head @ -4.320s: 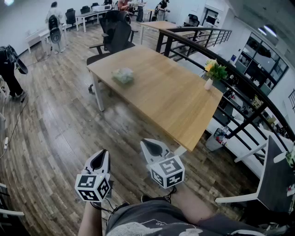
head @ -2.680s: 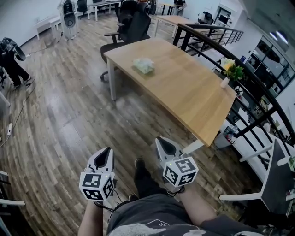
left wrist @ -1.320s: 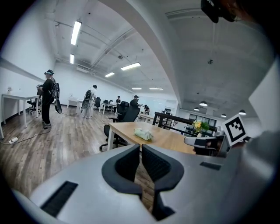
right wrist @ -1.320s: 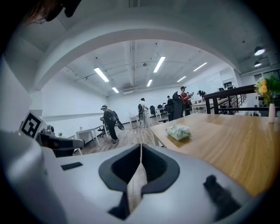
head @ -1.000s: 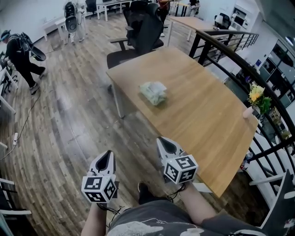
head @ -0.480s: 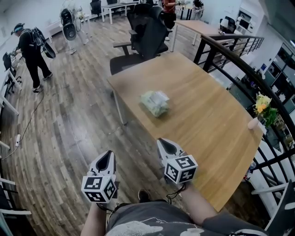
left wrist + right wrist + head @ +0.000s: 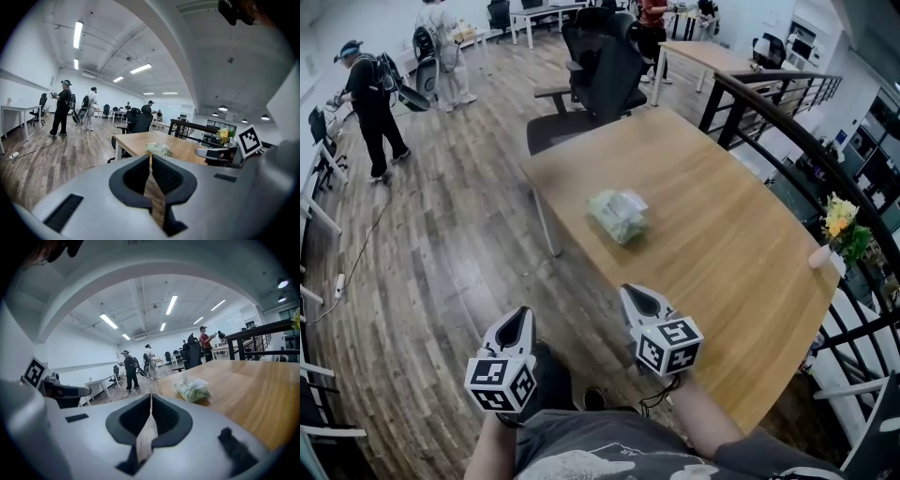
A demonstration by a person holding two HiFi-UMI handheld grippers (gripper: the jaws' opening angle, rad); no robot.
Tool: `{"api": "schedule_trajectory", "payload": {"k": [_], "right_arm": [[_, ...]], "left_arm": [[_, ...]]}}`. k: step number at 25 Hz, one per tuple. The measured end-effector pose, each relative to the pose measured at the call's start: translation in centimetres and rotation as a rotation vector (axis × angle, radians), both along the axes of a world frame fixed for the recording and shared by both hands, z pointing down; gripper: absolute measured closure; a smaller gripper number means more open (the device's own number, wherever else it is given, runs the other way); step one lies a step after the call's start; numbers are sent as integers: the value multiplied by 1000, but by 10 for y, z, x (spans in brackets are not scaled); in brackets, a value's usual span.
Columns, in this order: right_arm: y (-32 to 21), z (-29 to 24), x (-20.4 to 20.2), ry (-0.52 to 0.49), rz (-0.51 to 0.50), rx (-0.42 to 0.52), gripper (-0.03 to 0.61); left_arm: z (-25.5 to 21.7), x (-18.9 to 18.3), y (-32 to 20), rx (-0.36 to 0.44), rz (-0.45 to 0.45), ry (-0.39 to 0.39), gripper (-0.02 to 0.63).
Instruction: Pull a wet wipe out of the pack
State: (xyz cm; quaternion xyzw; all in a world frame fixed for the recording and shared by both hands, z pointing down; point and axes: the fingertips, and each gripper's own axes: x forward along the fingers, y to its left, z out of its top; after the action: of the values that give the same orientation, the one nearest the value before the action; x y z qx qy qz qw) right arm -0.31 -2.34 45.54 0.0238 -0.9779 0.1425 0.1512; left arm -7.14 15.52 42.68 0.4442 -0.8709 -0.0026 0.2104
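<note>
Wipe pack (image 7: pixel 619 216) on table (image 7: pixel 731 272), left gripper (image 7: pixel 522 314), right gripper (image 7: pixel 630 293) — fingers (image 7: pixel 169 177) together

The print on your wet wipe pack (image 7: pixel 619 216) is too small to read in any view. The table (image 7: pixel 722 244) shows you only one leg, under its left corner; the rest are hidden beneath the top. In the left gripper view, the body of your left gripper (image 7: pixel 151 158) hides the table's near edge. The flowers (image 7: pixel 296 317) are cut off by the right gripper view's right edge. The bottom edge of the head view cuts off your forearms.
</note>
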Motion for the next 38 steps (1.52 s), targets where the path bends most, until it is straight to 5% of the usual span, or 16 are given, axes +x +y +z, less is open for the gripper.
{"api": "schedule_trajectory", "payload": {"k": [25, 38], "right_arm": [[-83, 38, -90, 95, 234, 13, 552], [-130, 29, -143, 140, 346, 31, 551]], "left_arm": [[27, -136, -105, 23, 202, 42, 586], [18, -200, -190, 35, 430, 62, 585]]}}
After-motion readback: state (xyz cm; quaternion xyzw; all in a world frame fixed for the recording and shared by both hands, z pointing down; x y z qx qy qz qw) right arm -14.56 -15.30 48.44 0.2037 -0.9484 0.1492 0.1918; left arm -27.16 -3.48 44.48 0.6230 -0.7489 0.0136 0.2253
